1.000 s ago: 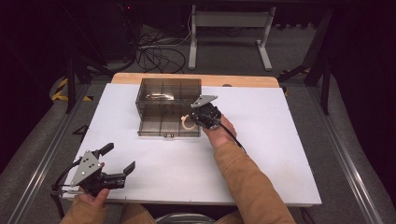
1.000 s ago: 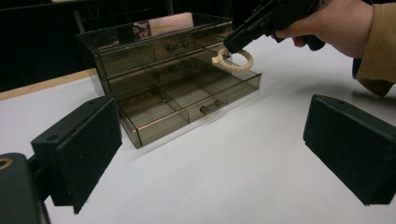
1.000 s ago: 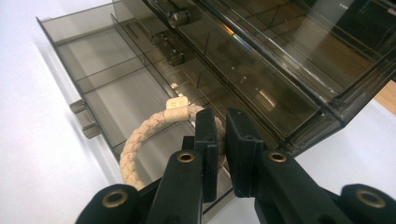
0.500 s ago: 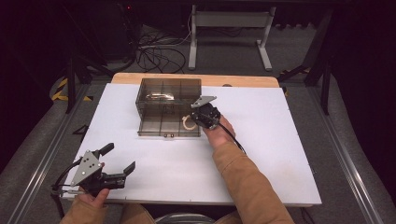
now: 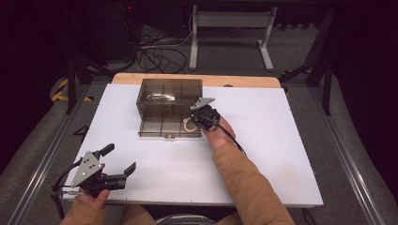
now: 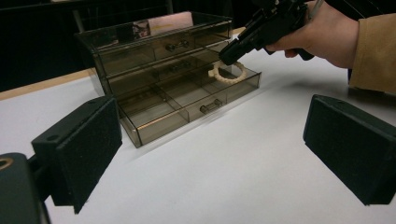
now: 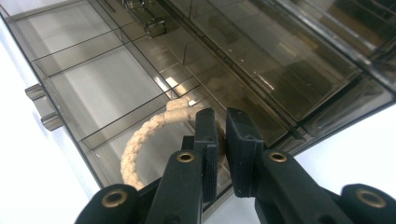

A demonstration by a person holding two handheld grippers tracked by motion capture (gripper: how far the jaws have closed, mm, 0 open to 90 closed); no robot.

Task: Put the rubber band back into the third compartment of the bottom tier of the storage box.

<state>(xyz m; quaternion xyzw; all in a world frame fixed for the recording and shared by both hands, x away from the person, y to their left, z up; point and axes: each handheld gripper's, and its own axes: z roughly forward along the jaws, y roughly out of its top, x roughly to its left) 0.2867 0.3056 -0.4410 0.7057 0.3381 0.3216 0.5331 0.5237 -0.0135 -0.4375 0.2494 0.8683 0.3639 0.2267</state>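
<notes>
A smoky clear drawer box (image 5: 166, 93) stands at the back middle of the white table, its bottom drawer (image 6: 187, 100) pulled out. A cream braided ring (image 5: 187, 125) lies in the drawer's right-hand compartment. My right gripper (image 5: 193, 123) reaches down into that compartment. In the right gripper view the right gripper (image 7: 220, 127) has its jaws nearly together, pinched on the ring (image 7: 140, 135) at its far side. My left gripper (image 5: 118, 159) hovers near the front left corner of the table, wide open with nothing between its pads (image 6: 86, 144), and looks toward the box.
The white table (image 5: 263, 154) has bare room at the front and right. Two shut drawers (image 6: 159, 51) sit above the pulled-out one. A wooden strip (image 5: 244, 80) runs along the back edge, with metal rails at both sides and cables on the floor beyond.
</notes>
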